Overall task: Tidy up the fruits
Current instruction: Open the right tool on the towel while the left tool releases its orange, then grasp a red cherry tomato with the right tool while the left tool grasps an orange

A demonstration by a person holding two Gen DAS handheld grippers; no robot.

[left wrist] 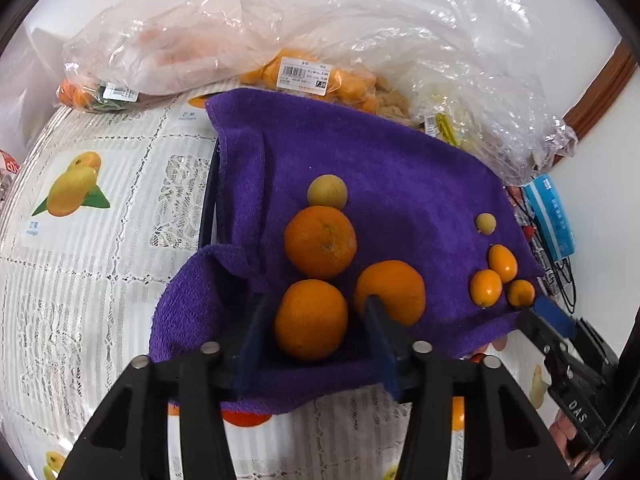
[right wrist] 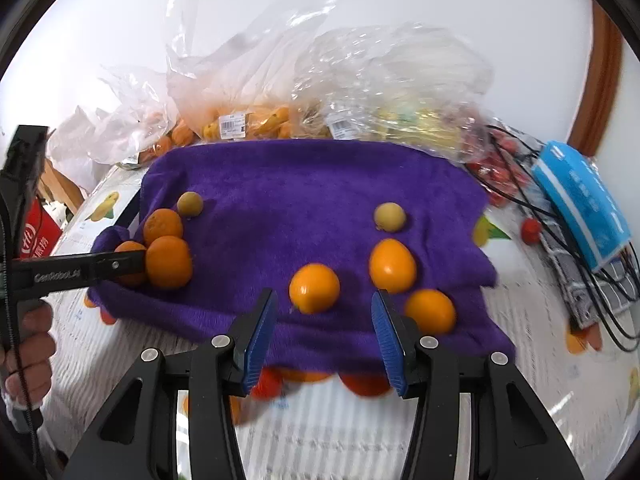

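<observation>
bags (left wrist: 280, 32): crowding the upper frame behind the towel (left wrist: 400, 160)
left gripper (left wrist: 316, 320): jaws sitting loosely around an orange (left wrist: 311, 320)
right gripper (right wrist: 324, 320): jaws hanging apart, empty

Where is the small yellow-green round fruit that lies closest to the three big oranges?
In the left wrist view the small yellow-green fruit lies on the purple towel, touching the far side of the rearmost orange; in the right wrist view it is at the towel's left.

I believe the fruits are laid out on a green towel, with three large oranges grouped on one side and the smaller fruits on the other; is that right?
Not quite: the towel is purple, not green, as the right wrist view shows. The rest holds: three large oranges sit grouped on one side, and the smaller fruits lie on the other.
</observation>
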